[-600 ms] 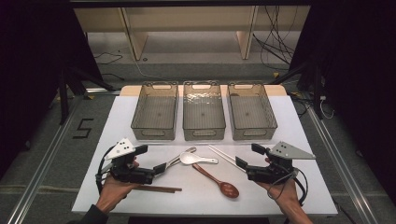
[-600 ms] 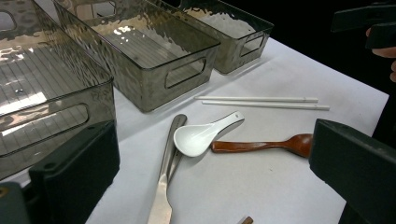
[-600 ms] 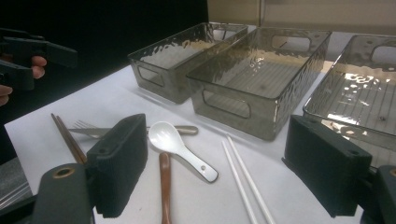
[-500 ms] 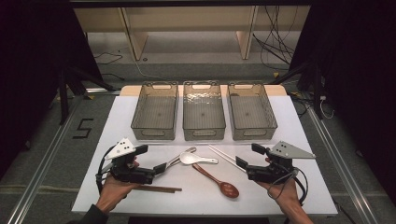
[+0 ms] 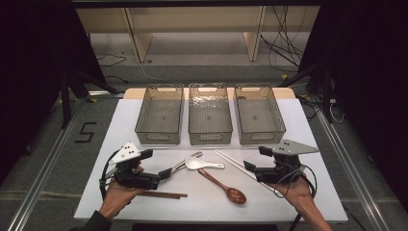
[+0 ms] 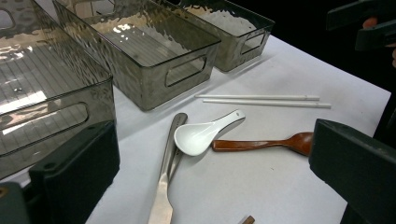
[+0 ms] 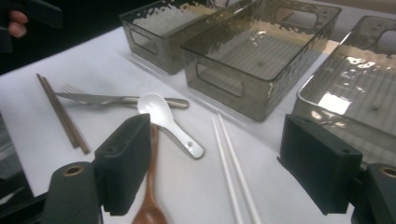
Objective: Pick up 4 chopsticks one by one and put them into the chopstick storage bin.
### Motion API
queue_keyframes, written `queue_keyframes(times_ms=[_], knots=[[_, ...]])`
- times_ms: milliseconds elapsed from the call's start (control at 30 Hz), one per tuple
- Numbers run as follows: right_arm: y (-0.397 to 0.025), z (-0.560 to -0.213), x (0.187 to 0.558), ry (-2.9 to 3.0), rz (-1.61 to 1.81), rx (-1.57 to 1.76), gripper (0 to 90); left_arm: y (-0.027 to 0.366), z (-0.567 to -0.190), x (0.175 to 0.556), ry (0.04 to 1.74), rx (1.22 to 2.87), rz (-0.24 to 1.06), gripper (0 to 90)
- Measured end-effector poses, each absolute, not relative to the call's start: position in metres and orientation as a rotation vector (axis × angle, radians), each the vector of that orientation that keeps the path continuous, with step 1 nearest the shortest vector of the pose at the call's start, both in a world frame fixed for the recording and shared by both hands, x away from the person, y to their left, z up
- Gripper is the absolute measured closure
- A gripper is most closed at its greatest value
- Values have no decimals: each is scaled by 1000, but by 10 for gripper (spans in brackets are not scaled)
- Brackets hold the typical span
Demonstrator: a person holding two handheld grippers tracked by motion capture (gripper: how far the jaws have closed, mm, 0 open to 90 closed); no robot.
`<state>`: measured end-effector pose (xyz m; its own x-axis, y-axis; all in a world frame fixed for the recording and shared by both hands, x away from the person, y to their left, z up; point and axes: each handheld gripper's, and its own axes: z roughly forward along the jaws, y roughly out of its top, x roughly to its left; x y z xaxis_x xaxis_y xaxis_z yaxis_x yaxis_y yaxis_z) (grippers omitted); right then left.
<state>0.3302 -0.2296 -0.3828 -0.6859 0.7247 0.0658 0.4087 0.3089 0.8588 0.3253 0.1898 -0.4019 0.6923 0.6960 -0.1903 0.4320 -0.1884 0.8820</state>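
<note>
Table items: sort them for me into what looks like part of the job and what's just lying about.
Likely part of the job (none is stated, so judged from the layout):
three clear bins
white ceramic spoon
wooden spoon
white chopsticks
brown chopsticks
metal fork

Lying about:
cables on the floor
shelf frame behind the table

On my feed I've got a white table (image 5: pixel 312 139) with three clear smoky bins (image 5: pixel 210 137) side by side along the back, all empty. In front of them: a white soup spoon (image 5: pixel 202 164) lying across metal cutlery (image 5: pixel 185 162), a wooden spoon (image 5: pixel 223 186), white chopsticks (image 5: pixel 235 166) and brown chopsticks (image 5: pixel 163 195) near the front edge. There's a "5" marked on the floor (image 5: pixel 85 132) to the left.
</note>
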Motion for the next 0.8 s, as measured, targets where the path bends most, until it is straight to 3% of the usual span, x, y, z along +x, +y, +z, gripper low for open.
queue_keyframes(times_ms=[500, 800], knots=[[-226, -379, 364, 2449, 1039, 1051, 301, 190, -402, 326, 891, 1827, 311, 14], [-225, -395, 387, 2596, 751, 1057, 367, 190, -401, 325, 882, 1832, 313, 14]])
